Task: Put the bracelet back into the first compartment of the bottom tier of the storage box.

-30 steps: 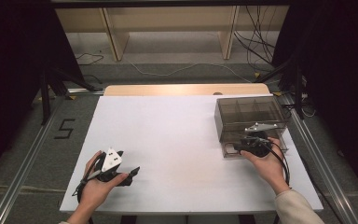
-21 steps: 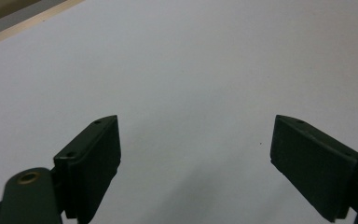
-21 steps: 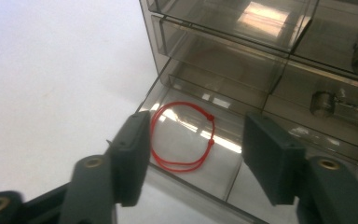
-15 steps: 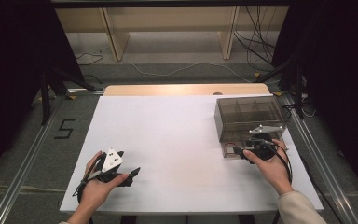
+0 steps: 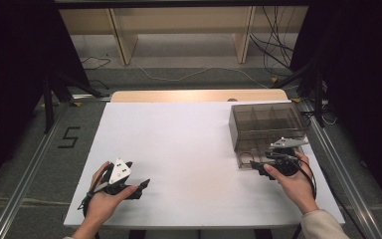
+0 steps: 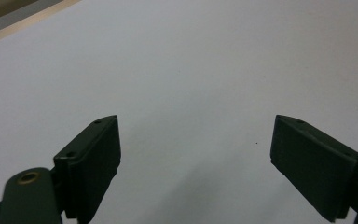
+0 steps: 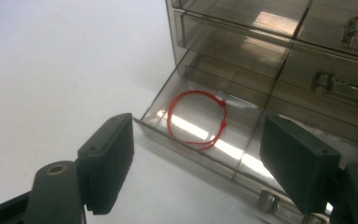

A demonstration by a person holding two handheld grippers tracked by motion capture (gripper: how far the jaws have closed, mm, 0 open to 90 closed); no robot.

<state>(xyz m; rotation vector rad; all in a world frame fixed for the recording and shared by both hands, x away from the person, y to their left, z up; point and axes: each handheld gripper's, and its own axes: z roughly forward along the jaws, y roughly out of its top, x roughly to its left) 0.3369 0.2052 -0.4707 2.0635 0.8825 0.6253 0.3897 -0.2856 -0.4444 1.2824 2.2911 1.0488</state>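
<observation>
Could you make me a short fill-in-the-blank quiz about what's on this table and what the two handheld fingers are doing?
1. The cord bracelet lying in the pulled-out bottom drawer is ____ in colour.
2. The smoky clear drawer box stands on the table's ____ side in the high view.
3. The right gripper, its fingers just opening, holds ____ between them.
4. The left gripper points at the bare ____ tabletop.

Missing words: red; right; nothing; white
</observation>
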